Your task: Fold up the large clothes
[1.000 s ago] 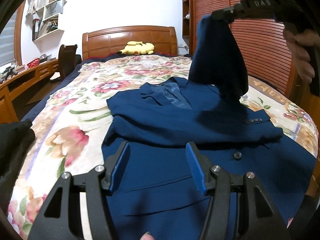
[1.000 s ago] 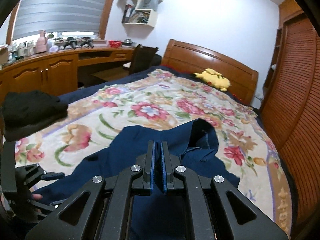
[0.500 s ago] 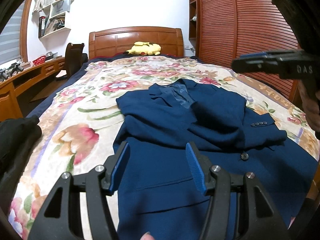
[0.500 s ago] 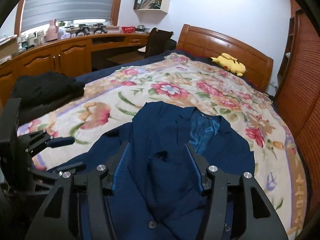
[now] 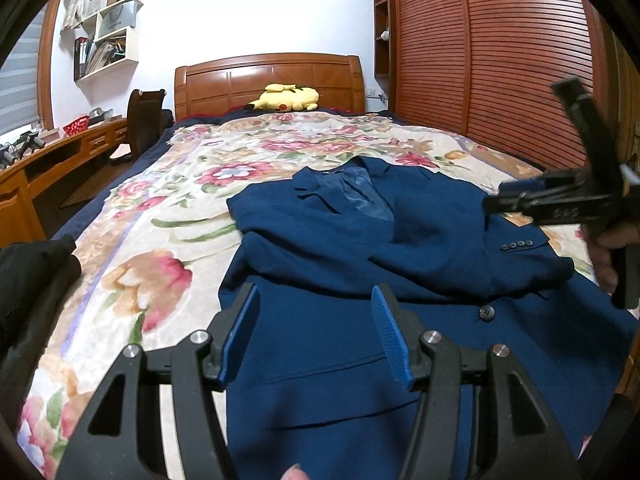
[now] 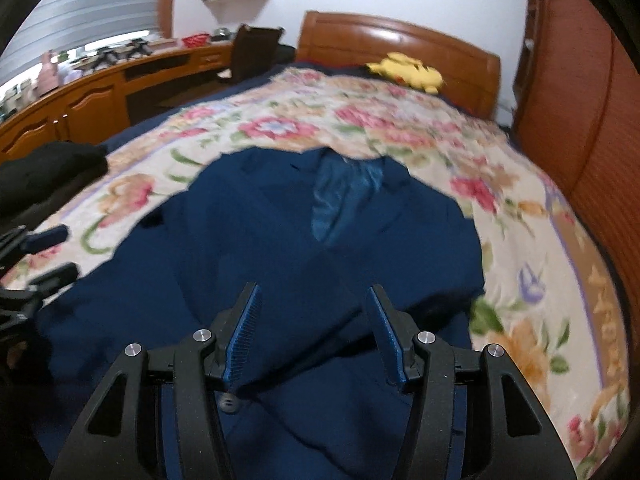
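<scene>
Both the left gripper [image 5: 314, 332] and the right gripper [image 6: 312, 330] are spread, empty. The jacket [image 5: 360, 248] lies lengthwise ahead; the right gripper is probably nearer.

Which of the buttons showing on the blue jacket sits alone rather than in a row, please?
The single larger button on the blue jacket front; the others form a row of four small cuff buttons on the folded sleeve.

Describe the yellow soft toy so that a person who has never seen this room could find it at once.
Look at the bed with the floral blanket and follow it to the wooden headboard at the far end. The yellow plush toy lies there, just in front of the headboard. It is the only bright yellow thing on the bed; the navy jacket lies much nearer to the camera.
</scene>
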The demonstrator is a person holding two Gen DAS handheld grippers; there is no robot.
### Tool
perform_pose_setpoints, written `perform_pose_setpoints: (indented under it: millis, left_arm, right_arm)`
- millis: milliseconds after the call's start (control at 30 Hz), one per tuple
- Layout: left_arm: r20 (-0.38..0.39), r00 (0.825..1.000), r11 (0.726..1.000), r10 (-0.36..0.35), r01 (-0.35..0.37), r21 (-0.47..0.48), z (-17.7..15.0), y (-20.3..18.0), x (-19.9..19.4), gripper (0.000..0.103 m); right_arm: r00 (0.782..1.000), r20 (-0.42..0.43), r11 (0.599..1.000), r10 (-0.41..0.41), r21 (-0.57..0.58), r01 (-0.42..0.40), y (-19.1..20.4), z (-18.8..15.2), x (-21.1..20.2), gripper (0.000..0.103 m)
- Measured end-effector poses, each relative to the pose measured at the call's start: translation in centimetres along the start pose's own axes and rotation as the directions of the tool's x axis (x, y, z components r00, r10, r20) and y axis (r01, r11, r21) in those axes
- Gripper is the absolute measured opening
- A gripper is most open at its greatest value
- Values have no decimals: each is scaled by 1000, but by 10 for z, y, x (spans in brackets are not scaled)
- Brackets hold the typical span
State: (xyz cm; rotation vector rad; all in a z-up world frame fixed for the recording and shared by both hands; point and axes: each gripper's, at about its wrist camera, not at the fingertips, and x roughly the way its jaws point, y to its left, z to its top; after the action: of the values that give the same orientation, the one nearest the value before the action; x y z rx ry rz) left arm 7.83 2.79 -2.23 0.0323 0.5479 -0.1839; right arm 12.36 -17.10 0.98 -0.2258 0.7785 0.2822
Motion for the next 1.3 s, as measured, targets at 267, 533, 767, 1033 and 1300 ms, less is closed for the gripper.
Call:
perform_pose_setpoints:
  millis: [267,533,767,1033,1300]
  left_arm:
    - [0,1000,1000,3,-3,-6,0,-1,0,57]
    - [9,1000,1000,2,-2,-14,-1,4,-3,57]
    - [22,1000,999,17,-16,-28,-1,12,-9,57]
    - [32,999,998,40,-39,-49,-5,25,-21,57]
    - [32,999,998,38,-37,-53,-10,30,-26,57]
  right_arm:
    - [993,-119,996,-3,90,14,-7,-14,60,55]
    - [998,-49,999,36,-13,-37,24,-18,50,6]
    - [986,59,986,158,-64,-154,64,-9,7,5]
    - [967,-17,961,254,-104,-255,109,-29,-5,6]
    - [970,-62,962,237,-121,-243,119,-51,-20,41]
